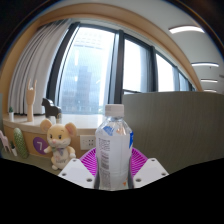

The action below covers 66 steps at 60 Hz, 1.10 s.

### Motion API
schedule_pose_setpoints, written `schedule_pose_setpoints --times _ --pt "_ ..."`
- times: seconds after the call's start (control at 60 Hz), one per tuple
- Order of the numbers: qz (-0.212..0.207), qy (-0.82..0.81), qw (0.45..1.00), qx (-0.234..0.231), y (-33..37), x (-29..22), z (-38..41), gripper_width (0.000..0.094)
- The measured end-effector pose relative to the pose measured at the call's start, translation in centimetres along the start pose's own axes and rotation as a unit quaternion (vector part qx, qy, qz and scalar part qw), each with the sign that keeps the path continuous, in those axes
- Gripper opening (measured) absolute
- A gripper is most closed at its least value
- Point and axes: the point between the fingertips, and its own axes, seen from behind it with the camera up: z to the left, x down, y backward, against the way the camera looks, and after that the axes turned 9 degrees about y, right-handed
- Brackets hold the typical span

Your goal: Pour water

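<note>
A clear plastic water bottle (113, 150) with a white cap and a blue-and-white label stands upright between my fingers. My gripper (113, 170) is shut on the bottle, with the purple pads (88, 161) pressing its sides left and right. The bottle looks lifted, with windows and the room behind it. No cup or other vessel for the water is in view.
A stuffed toy mouse (60, 143) sits on a window ledge (20, 130) at the left, beside a purple object (39, 145). A grey partition (165, 122) stands behind at the right. Large windows (100, 70) with a curtain (35, 65) fill the background.
</note>
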Motion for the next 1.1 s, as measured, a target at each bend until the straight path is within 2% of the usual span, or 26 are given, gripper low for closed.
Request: schedule_pose_setpoints --times 0.183,0.383,0.417,0.583,0.767,0.85,1.1 --pt "0.045 0.012 0.999 0.000 -2.3 7.6 -0.7 0.0380" --pt "0.047 -0.002 0.999 -0.012 -3.1 12.8 0.7 0.0382" --pt "0.023 -0.014 1.000 -0.003 -2.9 12.1 0.3 0.0379" --pt "0.003 -0.037 0.999 -0.003 -2.4 12.5 0.3 0.0380" --pt "0.010 -0.009 1.000 -0.002 -2.6 12.6 0.6 0.0543" --pt "0.034 0.021 0.999 -0.012 -2.1 13.7 1.1 0.0712" --pt "0.098 0.041 0.994 -0.035 3.6 17.2 2.5 0.0789"
